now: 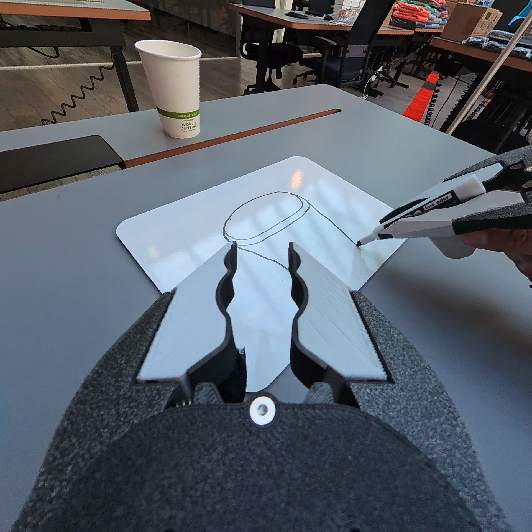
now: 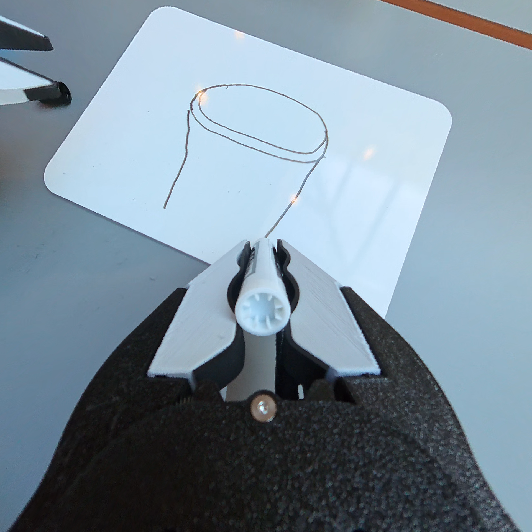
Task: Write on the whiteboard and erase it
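Note:
A white board (image 1: pixel 172 230) lies flat on the grey table (image 1: pixel 72 273). A black outline of a cup (image 1: pixel 264 216) is drawn on it, with an oval rim and two side lines. My left gripper (image 1: pixel 262 244) is open and empty, low over the board's near edge. My right gripper (image 1: pixel 380 229) comes in from the right, shut on a white marker (image 1: pixel 431 201), whose tip touches the board at the end of one side line. In the right wrist view my right gripper (image 2: pixel 262 243) grips the marker (image 2: pixel 262 288) over the board (image 2: pixel 115 144). The left gripper's fingers (image 2: pixel 37 95) show at the upper left.
A white paper cup (image 1: pixel 175 89) with a green band stands at the table's far side, behind a brown slot (image 1: pixel 230 135). A black pad (image 1: pixel 57 161) lies at the far left. A hand (image 1: pixel 503 247) holds the right gripper. Desks, chairs and a white pole (image 1: pixel 489 72) stand beyond.

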